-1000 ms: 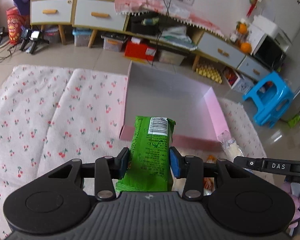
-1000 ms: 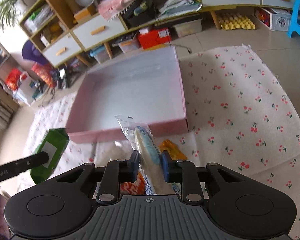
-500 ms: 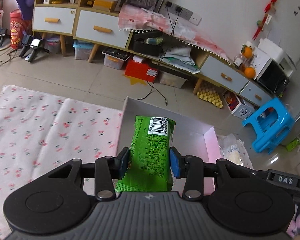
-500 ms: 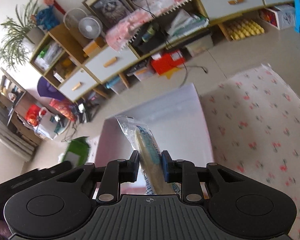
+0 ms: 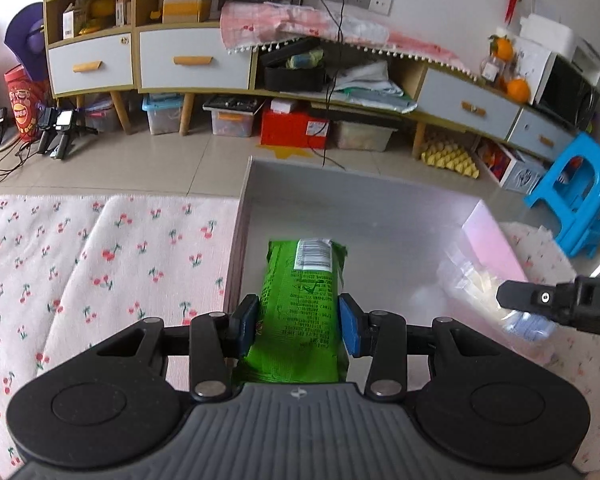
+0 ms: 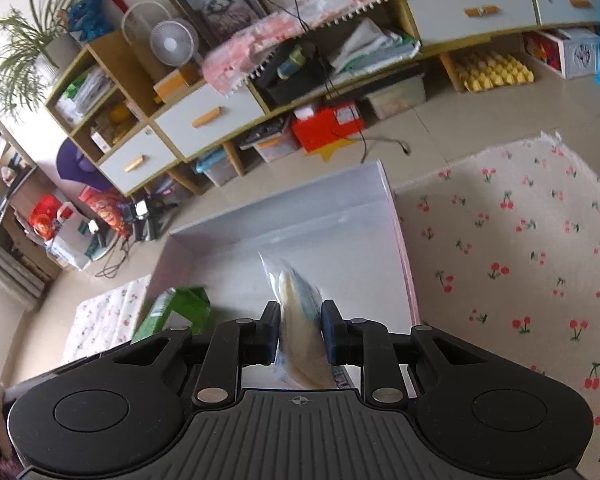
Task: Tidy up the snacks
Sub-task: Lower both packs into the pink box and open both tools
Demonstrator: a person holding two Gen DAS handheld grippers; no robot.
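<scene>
Gripping a green snack packet (image 5: 300,308), the left gripper (image 5: 298,322) has both blue pads pressed against the packet's sides. The packet points forward and sits above the near left part of the pink box (image 5: 236,248), whose grey floor shows bare beyond it. The right gripper (image 6: 300,334) is clamped on a clear wrapped snack (image 6: 296,304) with a pale yellow filling, held above the near middle of the box floor. Both packets hang in the air, clear of the box floor. The box rests on a cherry-print cloth (image 5: 100,260) spread to either side of the box. Behind the box stands a low cabinet (image 5: 196,64) with white drawers.
</scene>
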